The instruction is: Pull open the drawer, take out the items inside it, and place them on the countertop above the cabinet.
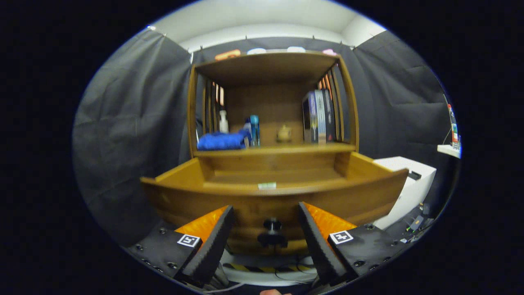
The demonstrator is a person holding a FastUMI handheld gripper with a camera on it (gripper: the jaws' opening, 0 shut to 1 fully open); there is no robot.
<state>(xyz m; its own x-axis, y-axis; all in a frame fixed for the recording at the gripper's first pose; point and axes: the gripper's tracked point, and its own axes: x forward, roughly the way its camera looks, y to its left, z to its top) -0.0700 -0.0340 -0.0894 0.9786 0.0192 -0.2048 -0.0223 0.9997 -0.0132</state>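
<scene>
A wooden cabinet stands ahead with its drawer (270,192) pulled out toward me. The drawer's dark knob (272,225) sits on the front panel, between my fingers and a little beyond their tips. My gripper (266,211) is open, holding nothing, with its fingers spread to either side of the knob. A small pale item (267,185) shows just over the drawer's front rim; the rest of the drawer's inside looks bare wood. The countertop (274,150) above the drawer carries a blue cloth (221,140), bottles (254,130), a small teapot (284,133) and books (319,116).
A white box-like unit (411,180) stands right of the drawer, close to its corner. Cables and a yellow-black striped edge (266,269) lie on the floor below the drawer front. A small shelf (450,149) sticks out from the right wall.
</scene>
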